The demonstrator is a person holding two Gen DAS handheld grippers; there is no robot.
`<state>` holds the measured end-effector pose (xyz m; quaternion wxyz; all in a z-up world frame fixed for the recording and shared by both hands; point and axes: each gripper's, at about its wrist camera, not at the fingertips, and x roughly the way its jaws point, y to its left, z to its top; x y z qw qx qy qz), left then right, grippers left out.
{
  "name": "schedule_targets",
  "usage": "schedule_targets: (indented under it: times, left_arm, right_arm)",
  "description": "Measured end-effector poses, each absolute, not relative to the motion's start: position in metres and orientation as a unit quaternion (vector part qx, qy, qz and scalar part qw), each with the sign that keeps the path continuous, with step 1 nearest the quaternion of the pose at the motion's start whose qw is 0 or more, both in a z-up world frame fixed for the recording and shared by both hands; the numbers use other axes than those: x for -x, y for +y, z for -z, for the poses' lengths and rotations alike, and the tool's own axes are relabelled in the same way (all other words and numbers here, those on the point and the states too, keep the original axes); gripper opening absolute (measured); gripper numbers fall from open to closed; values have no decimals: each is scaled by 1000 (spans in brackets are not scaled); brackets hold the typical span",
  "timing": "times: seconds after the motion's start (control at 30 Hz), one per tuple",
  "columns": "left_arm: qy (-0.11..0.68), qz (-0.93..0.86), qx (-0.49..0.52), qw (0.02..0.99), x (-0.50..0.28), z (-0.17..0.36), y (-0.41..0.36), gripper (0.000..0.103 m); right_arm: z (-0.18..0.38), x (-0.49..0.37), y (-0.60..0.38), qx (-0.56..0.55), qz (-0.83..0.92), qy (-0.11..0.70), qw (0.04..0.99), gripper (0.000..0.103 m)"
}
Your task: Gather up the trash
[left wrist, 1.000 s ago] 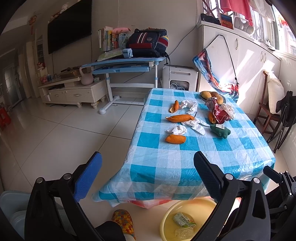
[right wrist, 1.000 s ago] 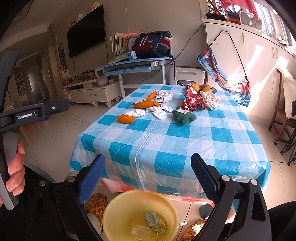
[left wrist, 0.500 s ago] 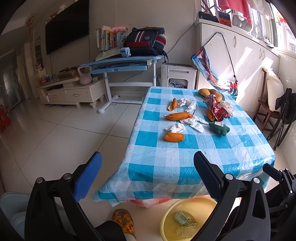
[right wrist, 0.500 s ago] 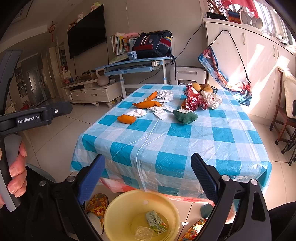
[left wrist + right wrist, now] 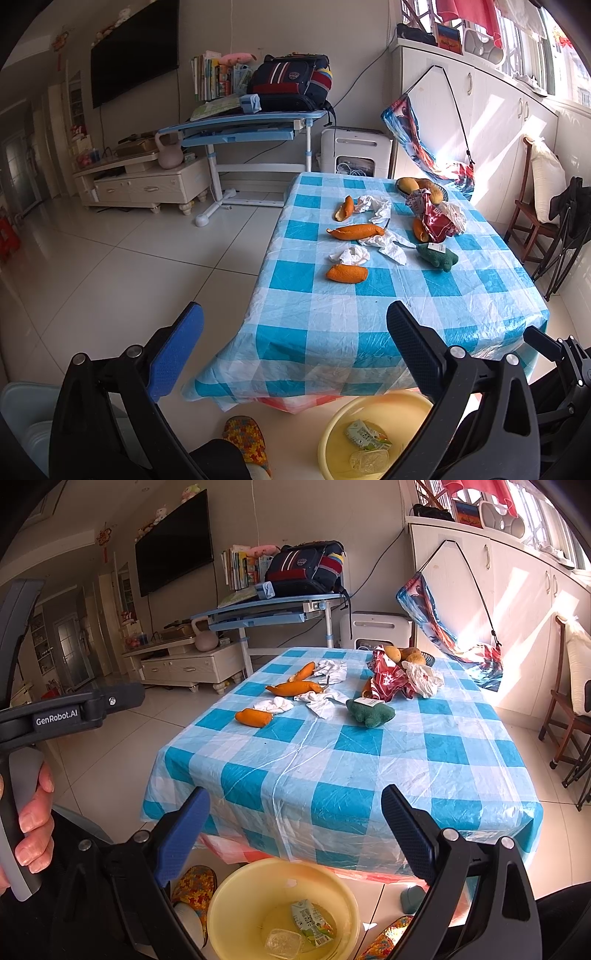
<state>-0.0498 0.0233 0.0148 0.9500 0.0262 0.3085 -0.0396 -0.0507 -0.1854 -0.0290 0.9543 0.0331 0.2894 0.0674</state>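
Left gripper (image 5: 293, 341): spread wide, holding nothing, raised short of the near edge of the counter (image 5: 406, 317). Right gripper (image 5: 295, 821): likewise spread wide and empty, level with the near edge of the counter.

Directly below both grippers, on the floor: yellow bowl (image 5: 236, 901), open side up, containing a small carton (image 5: 309, 923) and a clear plastic piece (image 5: 283, 943) touching it.

Ahead of both grippers, on the checked cloth of the counter, well out of reach of the fingertips:
- nearest orange peel (image 5: 253, 717), left of centre, with a crumpled tissue (image 5: 276, 705) touching its far side;
- long orange peel (image 5: 293, 688) further on, and a third orange peel (image 5: 303, 671) beyond that;
- spread white tissue (image 5: 320, 701) between the long peel and the green plush toy (image 5: 370, 712), the toy lying right of centre with a tag on top;
- another crumpled tissue (image 5: 332, 670) beside the farthest peel;
- red wrapper (image 5: 388, 681) and white plastic bag (image 5: 424, 677) bunched together at the far right, just in front of a dish of fruit (image 5: 410, 655).

At the left edge of the right wrist view: person's hand (image 5: 27, 812) wrapped around the handle of the left gripper. Below the bowl's left side: patterned slipper (image 5: 194, 886) on the floor.
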Motion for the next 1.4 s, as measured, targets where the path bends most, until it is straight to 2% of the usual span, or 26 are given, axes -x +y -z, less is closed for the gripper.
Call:
schedule_targets:
  times: [0.97, 1.4]
  left_arm:
    - [324, 53, -6, 945, 43, -13, 31, 96]
    - [372, 98, -8, 923, -24, -17, 28, 96]
  right_arm:
    - [24, 48, -187, -43, -69, 290, 954, 90]
    - [10, -11, -225, -58, -97, 333, 936, 90]
